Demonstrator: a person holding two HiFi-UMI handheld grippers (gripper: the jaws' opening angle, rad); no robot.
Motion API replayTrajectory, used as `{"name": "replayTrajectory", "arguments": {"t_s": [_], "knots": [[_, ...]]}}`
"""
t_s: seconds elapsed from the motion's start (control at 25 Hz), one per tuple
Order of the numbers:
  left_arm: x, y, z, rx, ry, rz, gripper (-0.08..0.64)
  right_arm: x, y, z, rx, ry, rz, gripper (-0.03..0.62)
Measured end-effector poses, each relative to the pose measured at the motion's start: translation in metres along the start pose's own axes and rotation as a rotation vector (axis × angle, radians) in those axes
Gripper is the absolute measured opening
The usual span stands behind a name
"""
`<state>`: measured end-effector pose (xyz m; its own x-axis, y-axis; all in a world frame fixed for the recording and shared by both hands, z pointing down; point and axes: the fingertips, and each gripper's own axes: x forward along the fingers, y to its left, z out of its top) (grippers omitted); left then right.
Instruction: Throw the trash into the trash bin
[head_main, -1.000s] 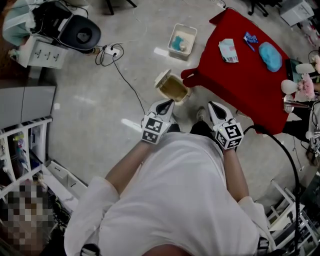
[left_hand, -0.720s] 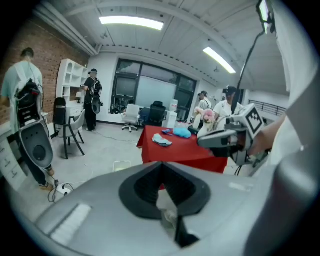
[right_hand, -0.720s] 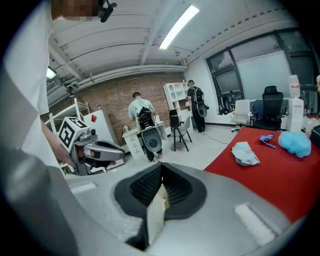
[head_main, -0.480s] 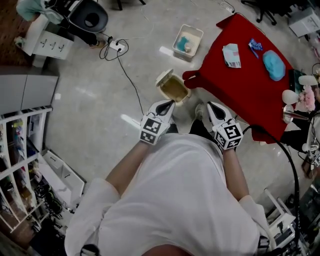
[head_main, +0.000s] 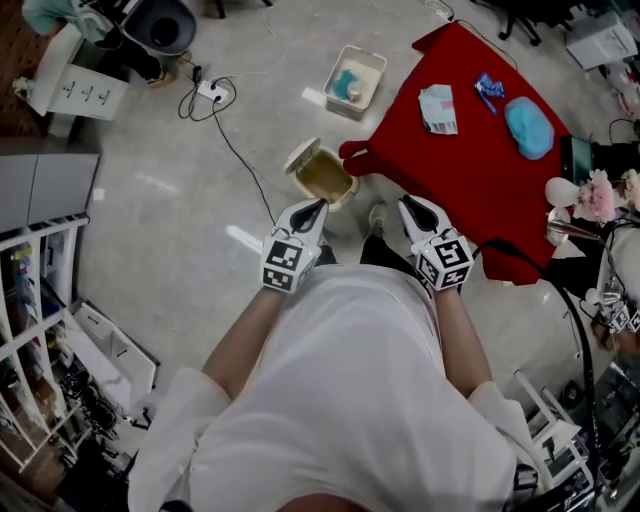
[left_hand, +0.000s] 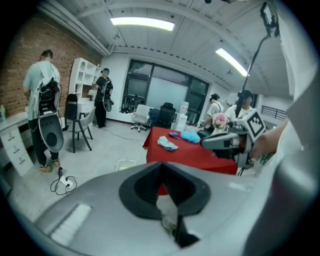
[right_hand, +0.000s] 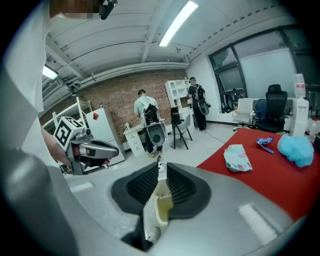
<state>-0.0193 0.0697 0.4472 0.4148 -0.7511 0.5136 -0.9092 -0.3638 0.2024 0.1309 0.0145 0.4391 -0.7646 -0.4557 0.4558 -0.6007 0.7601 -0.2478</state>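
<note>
Drop-off step, by judgement: right gripper (head_main: 408, 204) empty, jaws just been opening a crack; left gripper (head_main: 317, 204) closed, empty; trash bin (head_main: 322, 176) just beyond; next needs packet (head_main: 437, 108), far right on red table (head_main: 470, 190).

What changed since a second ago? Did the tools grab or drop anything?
The right tool has just been opening its jaws a crack, and nothing is between them. No grab or drop shows. The whole head view slid a little to the left, so the camera turned rather than the things moving. Same as before: the left tool is shut and empty, both tools point at the open trash bin, and the red table keeps its things.
</note>
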Motion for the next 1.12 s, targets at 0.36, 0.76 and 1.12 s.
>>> {"name": "replayTrajectory", "arguments": {"t_s": [0.36, 0.76, 1.12], "knots": [[0.019, 0.009, 0.002, -0.078, 0.016, 0.105, 0.005, 0.031, -0.119, -0.02, -0.043, 0.152, -0.091, 0.161], [0.032, 0.018, 0.002, -0.153, 0.03, 0.232, 0.005, 0.066, -0.218, -0.04, -0.133, 0.298, -0.123, 0.235], [0.038, 0.031, 0.003, -0.211, 0.033, 0.331, 0.005, 0.119, -0.271, -0.067, -0.296, 0.463, -0.102, 0.275]]}}
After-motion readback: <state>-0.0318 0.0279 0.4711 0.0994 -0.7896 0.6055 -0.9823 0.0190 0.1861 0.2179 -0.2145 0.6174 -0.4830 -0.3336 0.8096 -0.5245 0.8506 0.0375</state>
